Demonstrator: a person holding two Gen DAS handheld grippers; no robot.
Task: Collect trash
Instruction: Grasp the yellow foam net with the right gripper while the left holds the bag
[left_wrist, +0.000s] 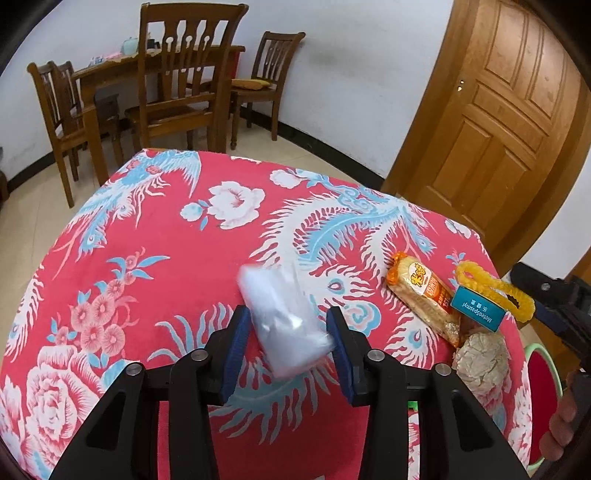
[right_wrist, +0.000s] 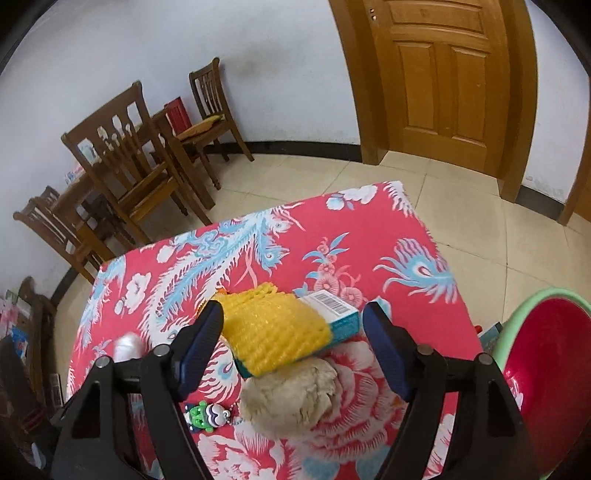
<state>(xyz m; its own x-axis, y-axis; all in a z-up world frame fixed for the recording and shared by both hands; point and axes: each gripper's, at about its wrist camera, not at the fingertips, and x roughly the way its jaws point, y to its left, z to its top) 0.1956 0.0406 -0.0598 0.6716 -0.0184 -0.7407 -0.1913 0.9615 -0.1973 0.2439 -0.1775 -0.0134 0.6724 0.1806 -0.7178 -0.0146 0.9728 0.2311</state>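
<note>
The left tool (left_wrist: 288, 332) pinches a clear plastic bag (left_wrist: 284, 317) above the bench (left_wrist: 166, 236), likely holding it up for filling. The right tool (right_wrist: 293, 332) spreads wide, empty, framing the yellow foam net (right_wrist: 273, 332) over a teal box (right_wrist: 343, 317). Farther right waits the red basin (right_wrist: 546, 354).

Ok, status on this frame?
Left gripper around clear plastic bag, grip unclear. Right gripper open over yellow foam net on teal box. Paper wad close by.

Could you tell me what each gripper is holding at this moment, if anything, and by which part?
The left gripper has a clear plastic bag between its pads at the bag's near end; whether they press on it cannot be told. The right gripper holds nothing, its jaws open.
</note>
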